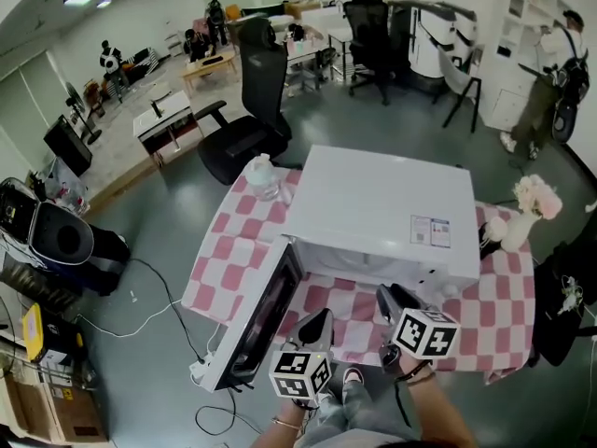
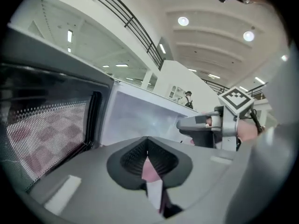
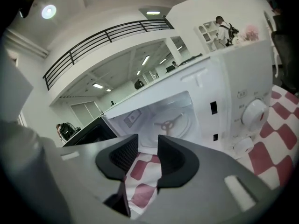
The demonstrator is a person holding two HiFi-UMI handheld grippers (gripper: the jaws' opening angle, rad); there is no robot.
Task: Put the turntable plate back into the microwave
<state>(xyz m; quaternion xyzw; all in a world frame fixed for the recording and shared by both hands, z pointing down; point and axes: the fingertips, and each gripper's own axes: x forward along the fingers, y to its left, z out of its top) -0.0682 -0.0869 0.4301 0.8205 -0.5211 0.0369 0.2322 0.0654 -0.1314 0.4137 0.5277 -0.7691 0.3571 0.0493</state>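
Observation:
A white microwave (image 1: 382,213) stands on a table with a pink-and-white checked cloth (image 1: 504,315). Its door (image 1: 261,320) hangs open to the left. In the right gripper view the lit cavity shows a round turntable with a three-armed hub (image 3: 170,122) on its floor. My left gripper (image 1: 322,315) hovers in front of the open door, shut and empty; its own view shows the closed jaws (image 2: 147,146) beside the mesh door window (image 2: 46,129). My right gripper (image 1: 387,294) is just before the cavity opening. Its jaws (image 3: 148,146) stand open with nothing between them.
A clear plastic container (image 1: 263,177) stands at the table's back left, and a vase of pale flowers (image 1: 527,208) at the right. A black office chair (image 1: 252,110) is behind the table. A power strip (image 1: 201,371) and cables lie on the floor left. People stand far off.

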